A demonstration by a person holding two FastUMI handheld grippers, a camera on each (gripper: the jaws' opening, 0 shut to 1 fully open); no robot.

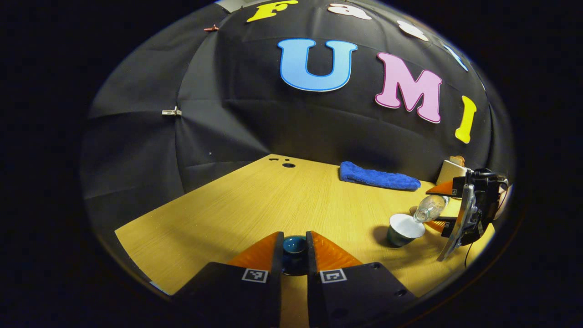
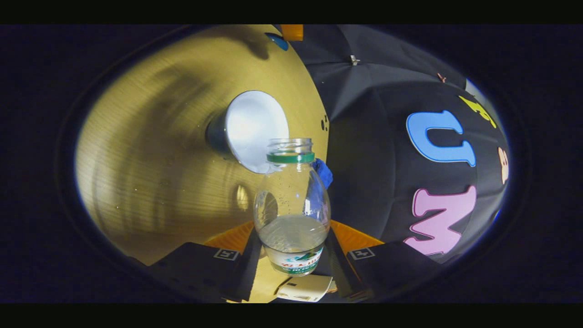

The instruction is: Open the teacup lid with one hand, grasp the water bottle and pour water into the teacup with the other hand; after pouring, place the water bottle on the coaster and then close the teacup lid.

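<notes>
Lid (image 1: 294, 246) in left gripper (image 1: 294, 255) — bottle (image 2: 292, 205) tilted over teacup (image 2: 255, 130) rim.

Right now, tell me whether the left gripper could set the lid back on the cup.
Probably not yet. The left gripper holds the lid, but the bottle in the right gripper is tipped with its mouth over the cup, blocking the opening.
</notes>
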